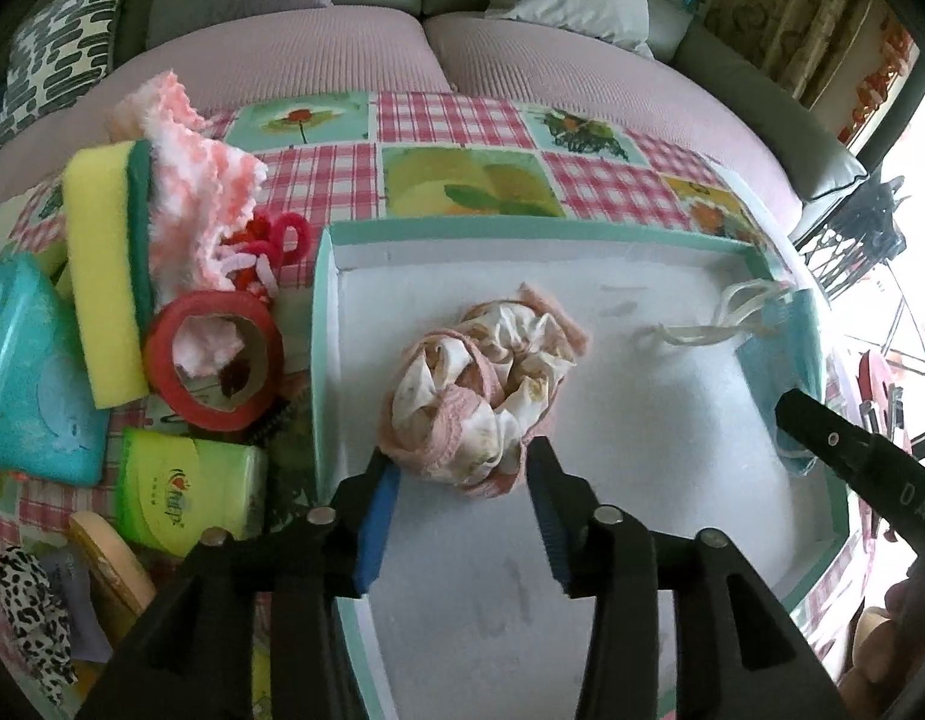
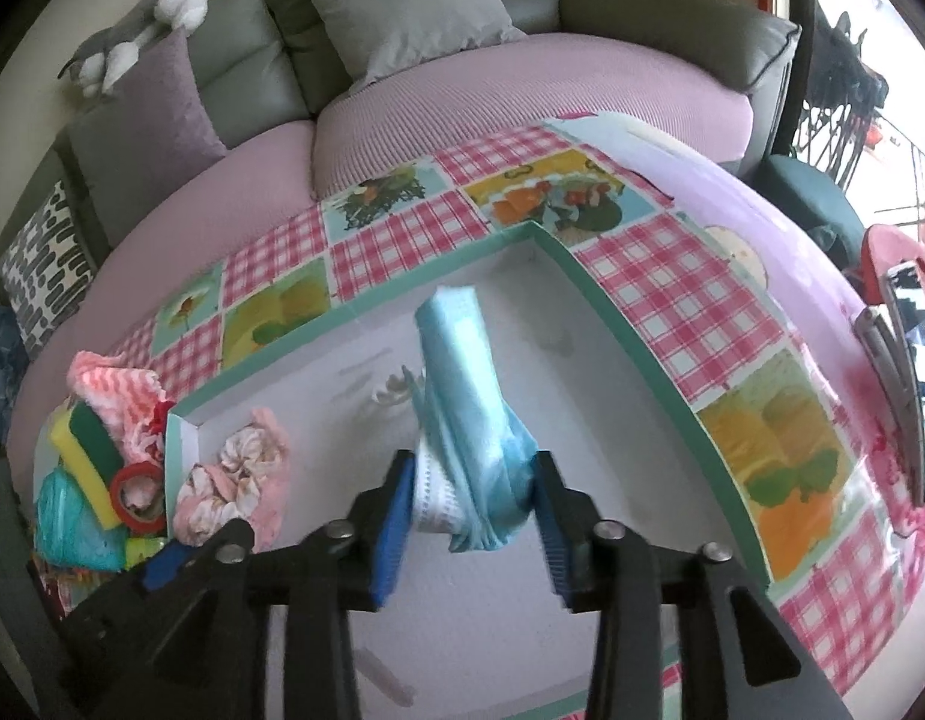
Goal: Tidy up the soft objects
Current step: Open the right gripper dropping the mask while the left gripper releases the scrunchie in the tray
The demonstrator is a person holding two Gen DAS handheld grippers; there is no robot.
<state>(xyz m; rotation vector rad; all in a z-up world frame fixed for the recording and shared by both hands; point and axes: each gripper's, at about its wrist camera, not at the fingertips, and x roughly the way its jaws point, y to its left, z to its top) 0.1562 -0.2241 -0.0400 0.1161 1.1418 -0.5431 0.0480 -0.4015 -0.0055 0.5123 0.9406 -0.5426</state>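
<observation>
A white tray with a teal rim (image 1: 522,234) (image 2: 612,312) sits on the checked tablecloth. A crumpled pink and cream cloth bundle (image 1: 480,384) (image 2: 234,468) lies on the tray floor. My left gripper (image 1: 462,456) is open, with the bundle's near edge between its blue pads (image 1: 378,516). A folded light-blue face mask (image 2: 462,372) (image 1: 786,348) lies by the tray's right wall. Its bunched near end fills the gap of my right gripper (image 2: 474,462), which stands open around it. One black finger of the right gripper (image 1: 822,438) shows in the left wrist view.
Left of the tray lie a yellow and green sponge (image 1: 108,276), a pink knitted cloth (image 1: 198,180), a red tape roll (image 1: 213,360), a teal wipes pack (image 1: 30,372) and a green tissue pack (image 1: 186,492). A sofa (image 2: 522,90) stands behind the table.
</observation>
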